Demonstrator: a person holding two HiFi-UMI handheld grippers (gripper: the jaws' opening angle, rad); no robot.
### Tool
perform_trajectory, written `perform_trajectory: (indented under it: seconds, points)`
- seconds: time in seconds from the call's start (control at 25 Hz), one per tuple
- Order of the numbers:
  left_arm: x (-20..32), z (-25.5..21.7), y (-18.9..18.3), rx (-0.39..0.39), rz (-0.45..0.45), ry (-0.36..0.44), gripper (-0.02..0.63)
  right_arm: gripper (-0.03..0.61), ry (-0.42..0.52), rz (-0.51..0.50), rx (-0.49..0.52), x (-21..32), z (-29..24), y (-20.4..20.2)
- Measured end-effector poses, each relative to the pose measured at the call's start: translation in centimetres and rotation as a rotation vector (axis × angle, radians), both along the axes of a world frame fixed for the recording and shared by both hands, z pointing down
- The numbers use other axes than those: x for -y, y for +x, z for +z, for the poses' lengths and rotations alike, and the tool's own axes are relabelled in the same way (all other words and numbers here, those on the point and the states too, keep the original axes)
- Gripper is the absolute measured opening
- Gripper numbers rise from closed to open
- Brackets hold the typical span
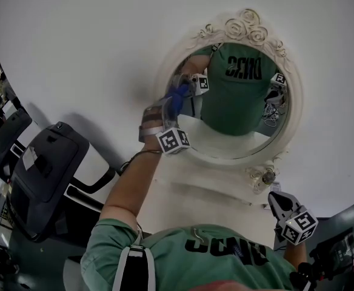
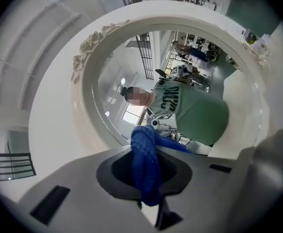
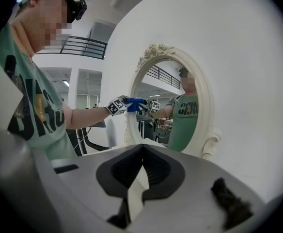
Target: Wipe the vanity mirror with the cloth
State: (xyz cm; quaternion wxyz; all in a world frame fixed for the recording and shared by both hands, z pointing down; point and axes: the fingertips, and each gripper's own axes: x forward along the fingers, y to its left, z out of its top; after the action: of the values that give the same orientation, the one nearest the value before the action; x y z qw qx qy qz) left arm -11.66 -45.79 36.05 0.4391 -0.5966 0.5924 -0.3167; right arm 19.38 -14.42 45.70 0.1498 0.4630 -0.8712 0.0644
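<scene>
My left gripper (image 1: 176, 102) clamps the blue cloth (image 2: 146, 164) on the vanity mirror (image 1: 250, 120) glass, 9 o'clock edge. Right gripper (image 3: 142, 149) is closed and empty at 5 o'clock. White wall (image 1: 92, 53) behind, black chair (image 1: 43, 168) at 8 o'clock.

Left tool (image 1: 183, 90), cloth (image 1: 176, 102) in grip, crowds left edge of vanity mirror (image 1: 240, 105); right half lies open. Raised ornate frame (image 1: 245, 28) rings it; black chair (image 1: 46, 168) stands lower left.
</scene>
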Motion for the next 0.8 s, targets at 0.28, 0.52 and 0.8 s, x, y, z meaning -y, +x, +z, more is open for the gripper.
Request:
perform_trajectory:
  seconds: [0.28, 0.52, 0.8]
  points:
    - [0.5, 0.1, 0.4, -0.049, -0.002, -0.009, 0.051, 0.011, -0.018, 0.048, 0.005, -0.2, 0.5, 1.9]
    - [-0.7, -0.2, 6.6, -0.006, 0.085, -0.001, 0.051, 0.011, -0.026, 0.064, 0.035, -0.2, 1.0, 3.0]
    - [-4.3, -1.8, 19.1, 0.058, 0.263, 0.057, 0.051, 0.011, -0.027, 0.099, 0.044, -1.5, 1.7, 4.9]
